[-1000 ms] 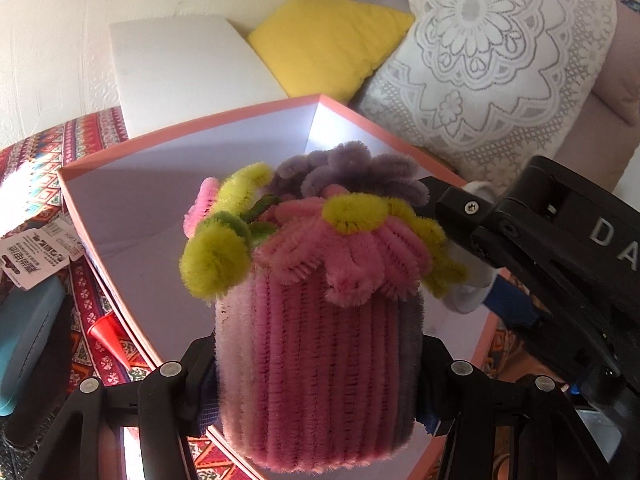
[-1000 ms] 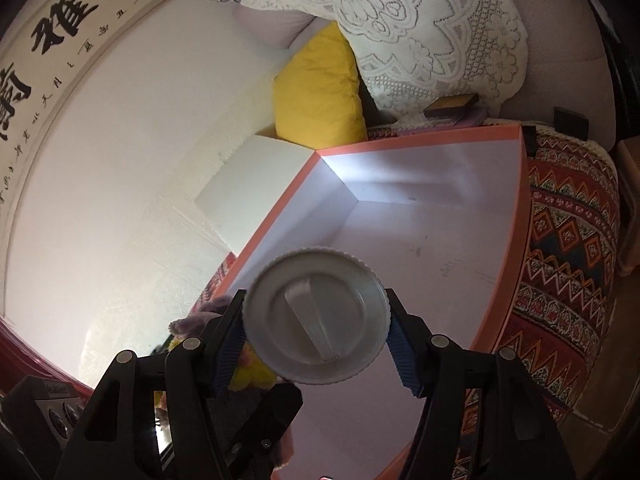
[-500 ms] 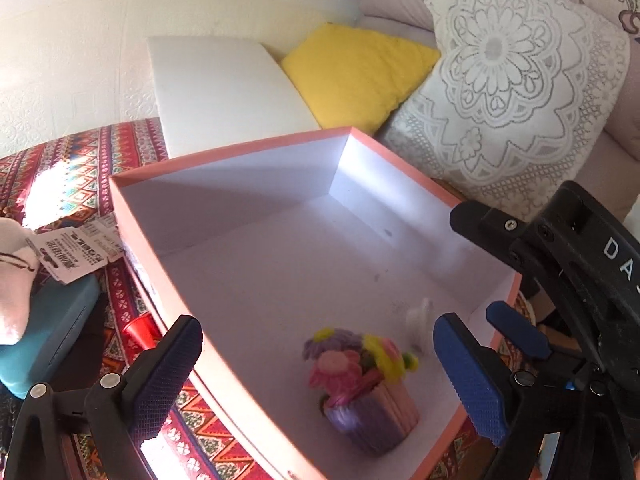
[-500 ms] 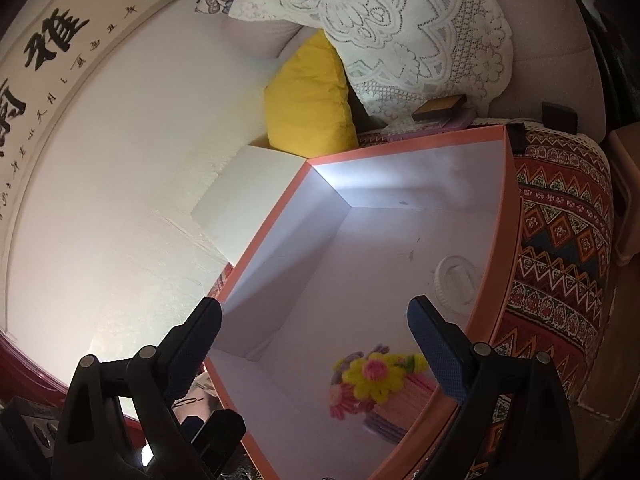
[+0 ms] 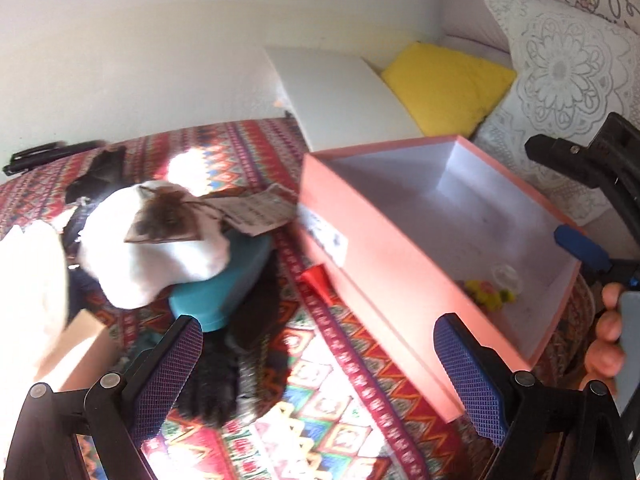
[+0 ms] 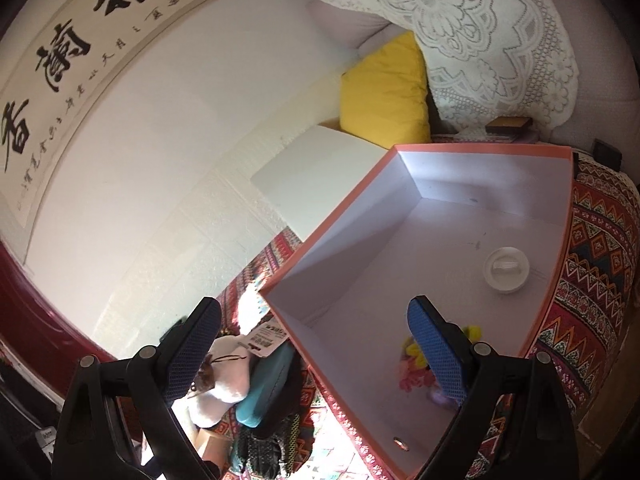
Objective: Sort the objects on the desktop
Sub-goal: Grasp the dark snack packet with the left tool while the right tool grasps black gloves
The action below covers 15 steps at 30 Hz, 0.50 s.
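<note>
Desktop objects split into two groups. Sorted: a pipe-cleaner flower pot (image 6: 416,364) and a white round lid (image 6: 506,270), both resting on the floor of the pink box (image 6: 320,236) at right of the right wrist view. The pot is partly hidden behind a claw finger; the lid lies flat, well apart from it. Unsorted: a white plush toy (image 5: 152,240) with a paper tag (image 5: 260,212), lying on a teal case (image 5: 224,292), left of centre in the left wrist view, on the patterned worktop (image 5: 320,392); a small red piece (image 5: 316,278) just beside the box's outer wall.

Left claw (image 5: 320,368): fingers wide apart, empty, aimed at the worktop between pile and box. Judged: lining up for the next pick.

Right claw (image 6: 316,360): fingers wide apart, empty, straddling the box's near corner.
</note>
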Each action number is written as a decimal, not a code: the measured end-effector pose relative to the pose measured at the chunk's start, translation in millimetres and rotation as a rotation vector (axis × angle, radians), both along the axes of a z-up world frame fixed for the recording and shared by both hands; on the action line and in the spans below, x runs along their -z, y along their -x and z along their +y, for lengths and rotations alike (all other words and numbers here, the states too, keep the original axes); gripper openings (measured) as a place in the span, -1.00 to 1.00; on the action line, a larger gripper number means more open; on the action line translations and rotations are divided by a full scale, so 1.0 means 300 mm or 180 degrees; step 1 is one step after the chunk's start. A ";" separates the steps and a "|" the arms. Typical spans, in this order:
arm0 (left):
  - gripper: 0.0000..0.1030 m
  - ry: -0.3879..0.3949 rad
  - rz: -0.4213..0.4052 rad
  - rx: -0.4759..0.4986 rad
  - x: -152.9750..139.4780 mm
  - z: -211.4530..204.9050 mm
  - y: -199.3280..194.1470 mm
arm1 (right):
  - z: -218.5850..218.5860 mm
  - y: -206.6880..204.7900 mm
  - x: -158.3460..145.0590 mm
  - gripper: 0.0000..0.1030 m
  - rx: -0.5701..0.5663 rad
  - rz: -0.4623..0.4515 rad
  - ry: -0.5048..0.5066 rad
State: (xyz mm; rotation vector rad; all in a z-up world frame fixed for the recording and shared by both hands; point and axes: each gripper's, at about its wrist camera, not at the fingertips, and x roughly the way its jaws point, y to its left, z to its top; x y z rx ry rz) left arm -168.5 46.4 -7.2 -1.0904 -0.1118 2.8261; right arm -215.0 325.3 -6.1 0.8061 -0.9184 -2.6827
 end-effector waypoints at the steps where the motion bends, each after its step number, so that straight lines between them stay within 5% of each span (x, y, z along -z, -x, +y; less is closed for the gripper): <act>1: 0.88 0.0070 0.0003 -0.0057 -0.001 -0.048 -0.029 | -0.024 -0.004 -0.007 0.87 -0.0084 0.0013 0.0003; 10: 0.93 0.0390 -0.0063 -0.1070 0.017 -0.637 -0.278 | -0.261 0.013 0.032 0.87 -0.0974 -0.0146 0.0217; 12: 0.93 0.0085 -0.0211 -0.1257 0.045 -0.782 -0.309 | -0.314 0.030 0.064 0.87 -0.1138 -0.0262 0.0274; 15: 0.93 -0.0729 -0.0455 -0.1338 0.107 -0.960 -0.342 | -0.388 0.053 0.116 0.87 -0.1329 -0.0448 0.0372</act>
